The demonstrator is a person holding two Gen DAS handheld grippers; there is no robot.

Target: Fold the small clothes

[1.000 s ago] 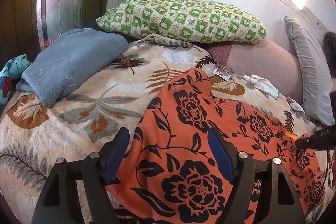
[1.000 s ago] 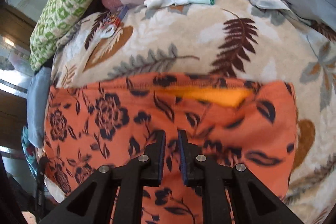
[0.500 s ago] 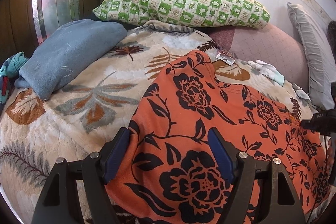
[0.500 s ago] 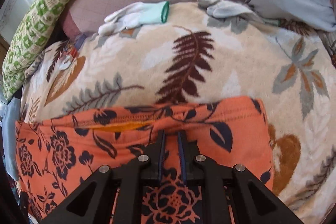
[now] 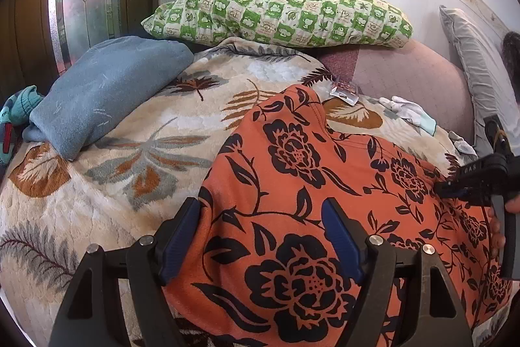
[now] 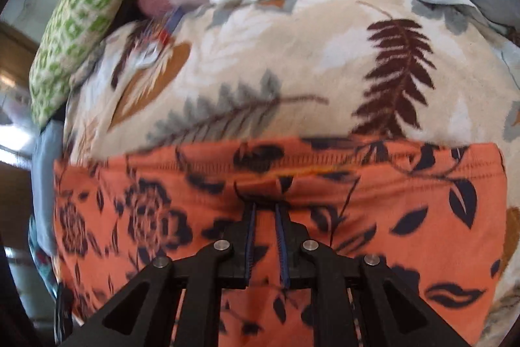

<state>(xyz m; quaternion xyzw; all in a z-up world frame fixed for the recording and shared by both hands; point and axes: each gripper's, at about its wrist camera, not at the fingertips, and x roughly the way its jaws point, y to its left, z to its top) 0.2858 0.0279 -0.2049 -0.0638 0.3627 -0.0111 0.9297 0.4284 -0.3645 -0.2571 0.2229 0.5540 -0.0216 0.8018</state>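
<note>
On the leaf-patterned bed blanket (image 5: pixel 136 132), right tongs (image 6: pixel 266 210) pinch the orange black-flowered garment (image 5: pixel 292 191); left tongs (image 5: pixel 260 226) gape at 6 o'clock. Best lifted evenly.

Left black plastic two-finger gripper (image 5: pixel 261 231): angular linkage arms, dark blue ribbed finger pads (image 5: pixel 182 236), round silver pivot screws at 7 and 5 o'clock. Right black plastic two-finger gripper (image 6: pixel 266 210): same build, thin blue ribbed pads (image 6: pixel 282 246) edge-on, four silver screws on the linkages. In the left view at 3 o'clock its body carries small white lettering, with a strip of bare skin-toned fingers (image 5: pixel 497 233) beside it.
</note>
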